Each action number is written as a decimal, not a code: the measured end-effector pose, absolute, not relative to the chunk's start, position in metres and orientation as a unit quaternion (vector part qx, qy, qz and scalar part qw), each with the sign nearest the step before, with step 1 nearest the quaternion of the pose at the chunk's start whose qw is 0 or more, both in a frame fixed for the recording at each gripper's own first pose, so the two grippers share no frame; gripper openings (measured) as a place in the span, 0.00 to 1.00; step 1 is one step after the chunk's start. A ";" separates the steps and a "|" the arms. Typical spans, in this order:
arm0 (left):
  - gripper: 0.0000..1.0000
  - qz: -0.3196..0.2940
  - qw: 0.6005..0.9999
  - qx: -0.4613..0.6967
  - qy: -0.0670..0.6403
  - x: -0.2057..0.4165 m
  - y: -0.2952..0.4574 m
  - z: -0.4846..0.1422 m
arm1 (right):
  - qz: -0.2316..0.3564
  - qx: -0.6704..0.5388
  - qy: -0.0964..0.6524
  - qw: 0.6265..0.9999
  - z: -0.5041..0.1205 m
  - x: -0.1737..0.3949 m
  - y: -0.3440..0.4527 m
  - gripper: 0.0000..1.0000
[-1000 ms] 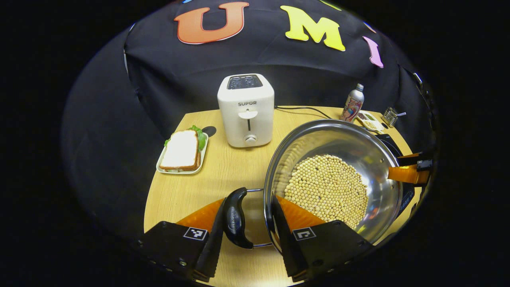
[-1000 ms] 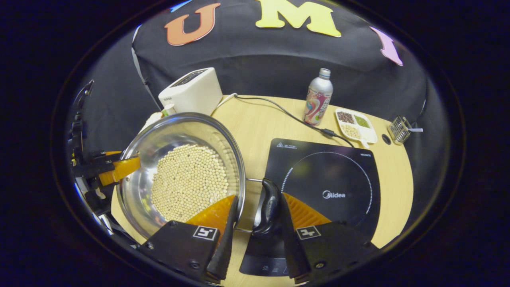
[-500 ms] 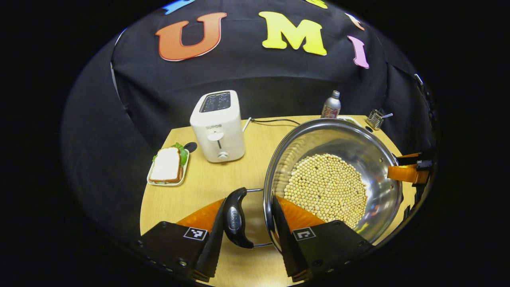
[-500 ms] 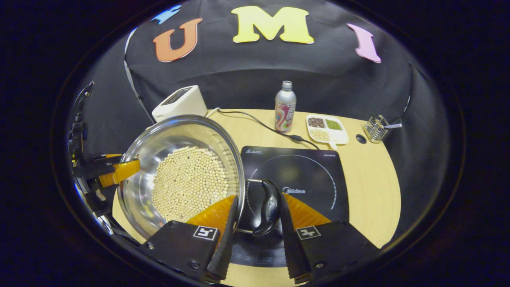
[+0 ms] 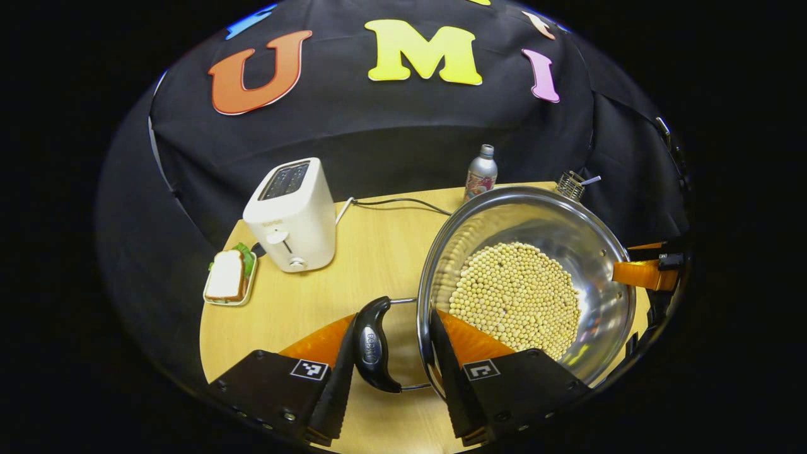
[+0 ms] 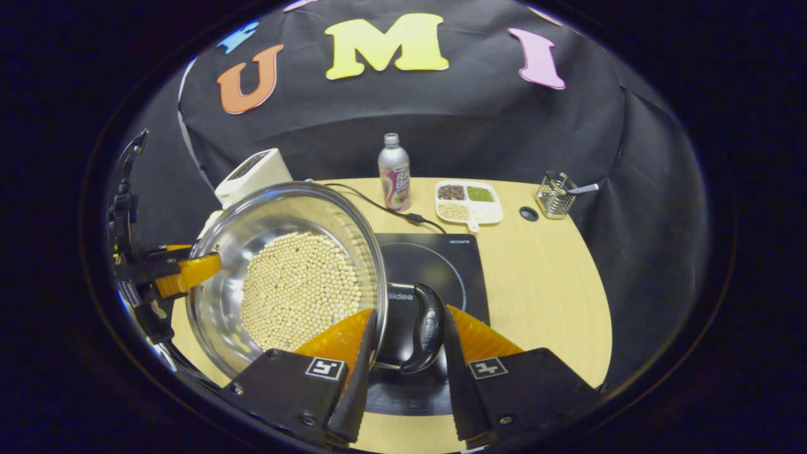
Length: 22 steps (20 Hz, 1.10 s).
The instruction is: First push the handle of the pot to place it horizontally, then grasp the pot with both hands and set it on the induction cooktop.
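1. The left gripper (image 5: pixel 391 362) is clenched on the pot's near side: one finger lies against the dark loop handle (image 5: pixel 372 345), the other sits inside the rim, so handle and wall are pinched between them.
2. The right gripper (image 6: pixel 403 359) grasps the opposite side the same way, its fingers closed around the other handle (image 6: pixel 425 328) and the pot wall.
3. The pot (image 6: pixel 252 239), a shiny steel one holding a bed of pale beans (image 6: pixel 299 290), hangs between the two grippers above the surface (image 5: pixel 378 252).
4. In the right gripper view, the black induction cooktop (image 6: pixel 454 265) lies under and just beyond the pot's right edge.
5. Farther back stand a white toaster (image 5: pixel 291 214), a sandwich on a tray (image 5: pixel 228 277), a bottle (image 6: pixel 393 171), a divided dish (image 6: pixel 468 202) and a small wire basket (image 6: pixel 553 195).
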<state>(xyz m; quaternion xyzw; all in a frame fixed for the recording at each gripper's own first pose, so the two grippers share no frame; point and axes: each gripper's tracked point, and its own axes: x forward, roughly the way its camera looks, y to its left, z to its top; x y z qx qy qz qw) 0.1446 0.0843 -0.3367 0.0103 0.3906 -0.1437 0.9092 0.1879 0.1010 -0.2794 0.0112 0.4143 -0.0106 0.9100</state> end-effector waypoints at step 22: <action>0.63 -0.125 0.901 -0.005 0.414 0.142 -0.038 -0.353 | 0.002 -0.008 0.448 0.894 -0.298 0.215 -0.024 0.55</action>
